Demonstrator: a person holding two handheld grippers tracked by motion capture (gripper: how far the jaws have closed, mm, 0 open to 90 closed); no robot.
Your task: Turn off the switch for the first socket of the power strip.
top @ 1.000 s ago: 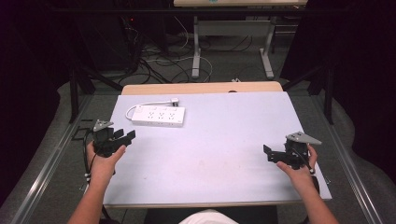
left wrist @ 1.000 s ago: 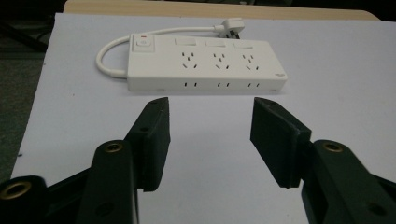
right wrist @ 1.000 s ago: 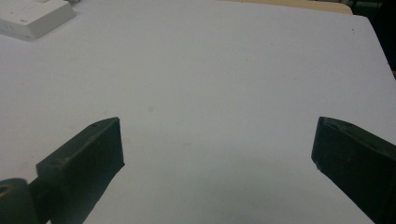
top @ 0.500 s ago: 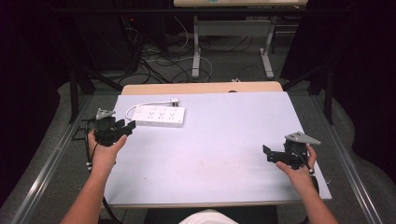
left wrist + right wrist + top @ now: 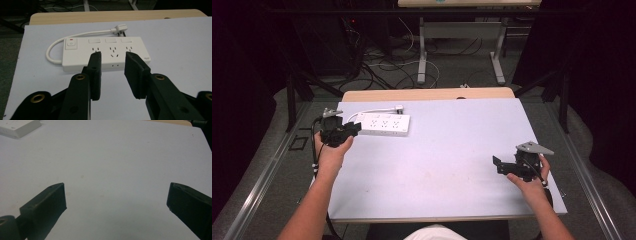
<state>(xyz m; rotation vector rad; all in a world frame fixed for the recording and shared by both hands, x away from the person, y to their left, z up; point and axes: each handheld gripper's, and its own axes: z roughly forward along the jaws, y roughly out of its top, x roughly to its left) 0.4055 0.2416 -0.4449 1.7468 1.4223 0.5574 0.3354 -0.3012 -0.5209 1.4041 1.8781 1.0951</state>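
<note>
Left gripper view: left gripper (image 5: 113, 72) approaches the power strip (image 5: 105, 52) at the surface's (image 5: 452, 165) far left; jaws, narrow and empty, have just been closing. Risk: too narrow, they could shove it. Right gripper (image 5: 116, 202) idles, jaws wide. Plug (image 5: 119, 28) prongs unclear.

The high view looks forward and down from above the person's edge of the worktop (image 5: 447, 165), taking in all of it. The left gripper view sits low and close, facing the power strip (image 5: 105, 53) near the far-left corner. The right gripper view skims the worktop, sharing that power strip's corner.
</note>
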